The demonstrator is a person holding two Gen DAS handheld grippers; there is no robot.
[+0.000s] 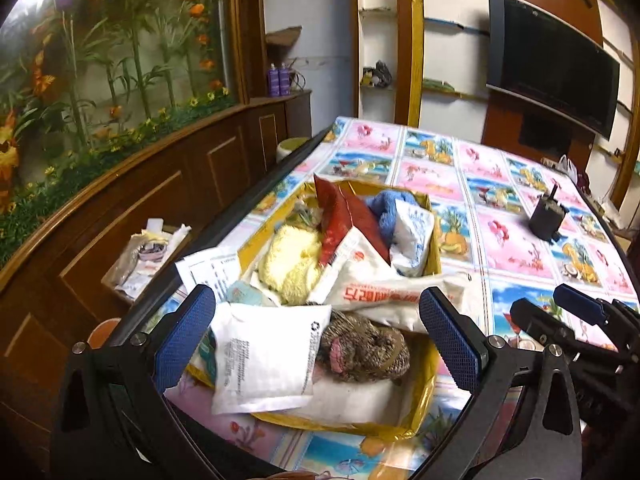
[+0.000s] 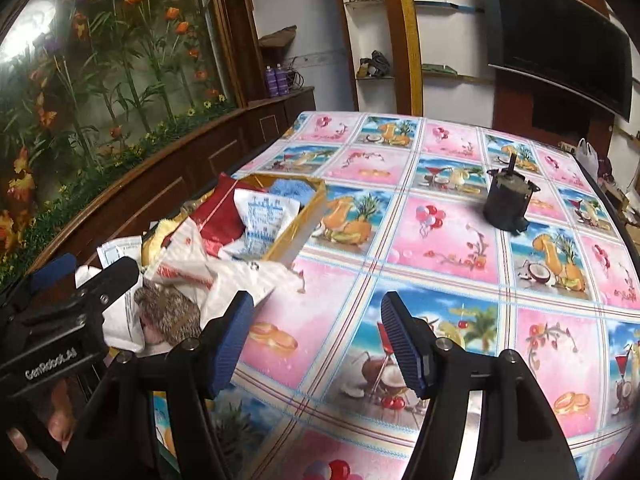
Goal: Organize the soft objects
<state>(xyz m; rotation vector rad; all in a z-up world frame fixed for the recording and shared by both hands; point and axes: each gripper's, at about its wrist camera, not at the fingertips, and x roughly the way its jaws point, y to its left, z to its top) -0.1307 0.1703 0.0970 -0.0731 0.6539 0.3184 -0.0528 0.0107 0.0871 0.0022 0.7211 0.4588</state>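
The left gripper's [image 1: 316,344] blue-padded fingers [image 1: 188,332] are spread as wide as they go, with nothing pinched; they tilt downward over the near end of a yellow cardboard box [image 1: 424,396], one pad at each side of its contents; between them lie a white printed pouch [image 1: 260,360] and, just to its right, a brown knitted soft item with a pink patch [image 1: 364,350], neither touched by a pad. Beyond the fingertips the box is heaped with more soft things: a white packet with orange lettering [image 1: 384,292], a fluffy yellow cloth [image 1: 288,264], a red foil packet [image 1: 344,220], a blue fluffy cloth [image 1: 384,208] and a white packet with blue print [image 1: 412,236].

The right gripper's [image 2: 316,344] fingers [image 2: 404,344] stand partly apart, also empty; they slope down over the patterned tablecloth [image 2: 440,240], to the right of the box [image 2: 296,224], with only bare cloth between the pads; the knitted item [image 2: 170,314] lies just left of the left-hand finger. Far ahead of the fingers, well apart from the box, a dark cylindrical motor [image 2: 506,200] stands upright on the cloth.

From the right wrist view the left gripper [image 2: 60,320] shows at the left edge, and part of a hand [image 2: 56,420] grips the handle below it; from the left wrist view the right gripper [image 1: 576,320] reaches in from the right.
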